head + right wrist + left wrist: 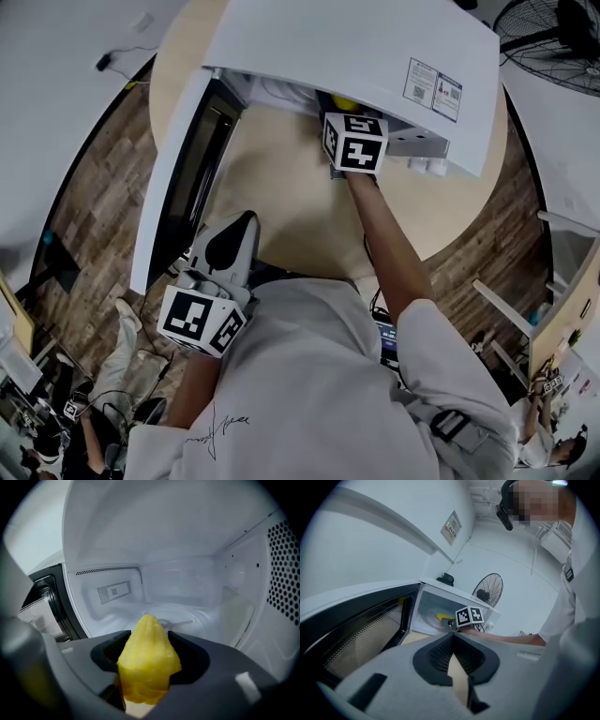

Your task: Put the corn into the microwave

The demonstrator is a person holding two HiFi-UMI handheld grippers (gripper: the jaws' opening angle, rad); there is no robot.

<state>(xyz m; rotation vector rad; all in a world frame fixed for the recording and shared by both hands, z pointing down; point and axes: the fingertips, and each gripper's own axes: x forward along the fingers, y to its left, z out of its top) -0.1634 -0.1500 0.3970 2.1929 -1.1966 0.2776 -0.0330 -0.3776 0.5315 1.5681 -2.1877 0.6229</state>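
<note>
Yellow corn (pixel 344 102) sat at the mouth of the white microwave (pixel 375 47) in the head view, clamped in the right gripper (pixel 339 120). Door (pixel 178 169) swung wide; round wooden table (pixel 281 202) underneath, plank floor (pixel 98 178) around, fan (pixel 553 37) off in a corner.
Left gripper view: left gripper (pixel 452 635) clenched on nothing, parked low near the door.
Right gripper view: corn hung over the glass turntable (pixel 197 618), not down yet. Risk: released from height, it'd likely roll or bounce toward the opening. Widening jaws might clip the perforated cavity wall (pixel 281 573).

A lab-like workroom: microwave (pixel 356 47) on a round table (pixel 281 187), standing fan (pixel 548 37) nearby
</note>
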